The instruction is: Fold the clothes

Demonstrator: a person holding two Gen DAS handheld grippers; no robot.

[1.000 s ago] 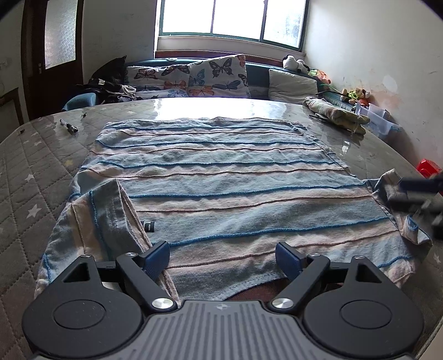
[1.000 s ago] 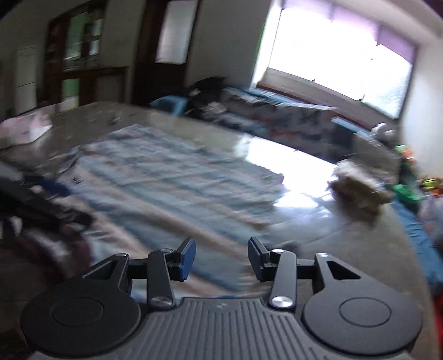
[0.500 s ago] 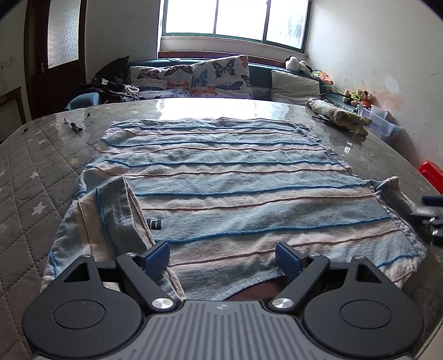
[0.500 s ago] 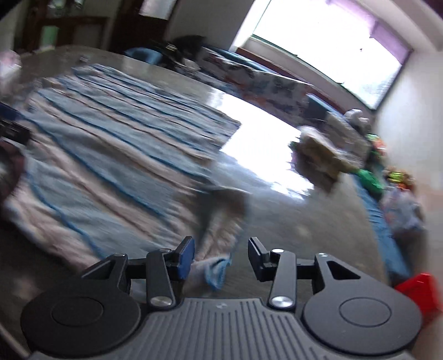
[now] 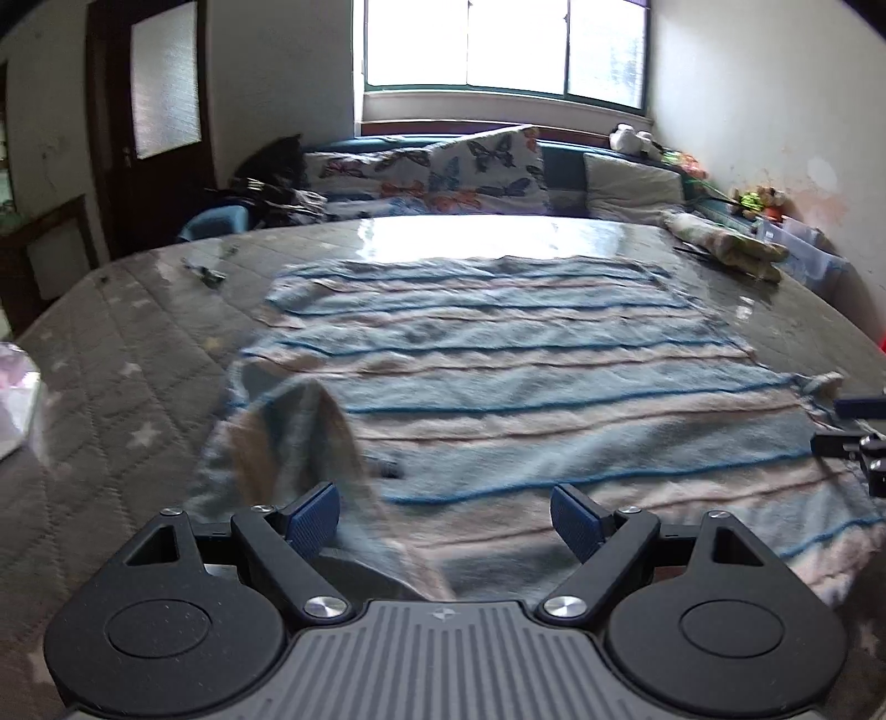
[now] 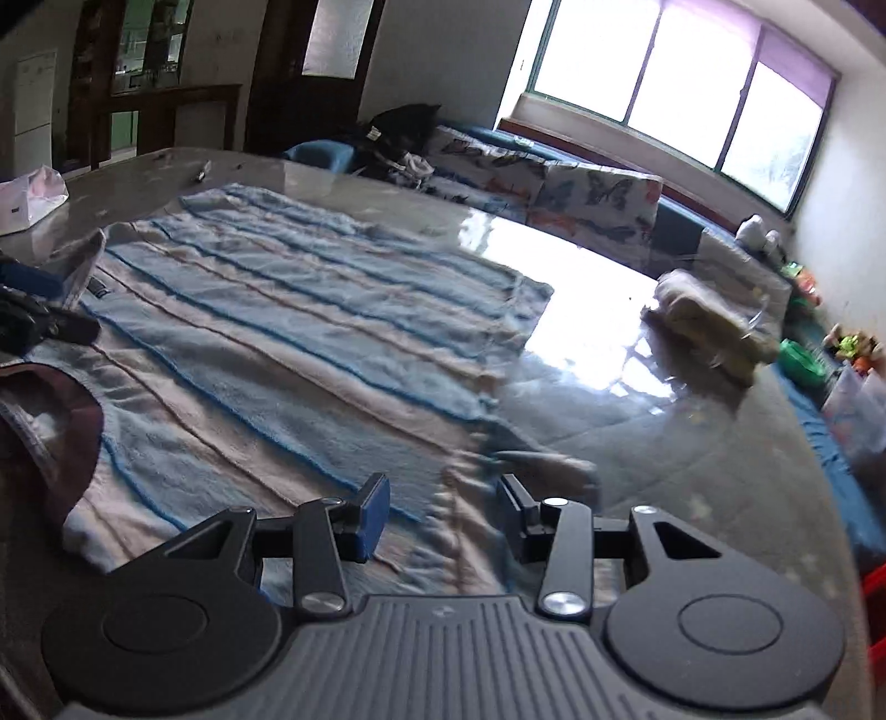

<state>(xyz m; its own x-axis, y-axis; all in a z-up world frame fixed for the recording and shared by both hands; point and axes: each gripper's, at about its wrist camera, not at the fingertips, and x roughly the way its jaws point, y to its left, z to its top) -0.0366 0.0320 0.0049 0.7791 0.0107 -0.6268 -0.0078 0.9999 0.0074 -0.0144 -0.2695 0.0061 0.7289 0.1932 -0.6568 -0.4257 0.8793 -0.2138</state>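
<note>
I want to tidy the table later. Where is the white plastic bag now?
The white plastic bag lies on the table at the far left of the right wrist view, left of the striped garment; the left wrist view shows it at its left edge.

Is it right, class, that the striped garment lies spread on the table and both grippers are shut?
Not quite. The striped garment does lie spread on the table, but each wrist view shows its gripper open: left gripper, right gripper.

home living room | sofa (image 5: 565, 171) with butterfly-print cushions (image 5: 487, 166) at 12 o'clock under wide window (image 5: 504, 47) | dark wooden door (image 5: 149, 111) at 10 o'clock | plush toys (image 5: 758, 199) at 2 o'clock | glass-topped table (image 5: 111, 343) over star-quilted cover
</note>
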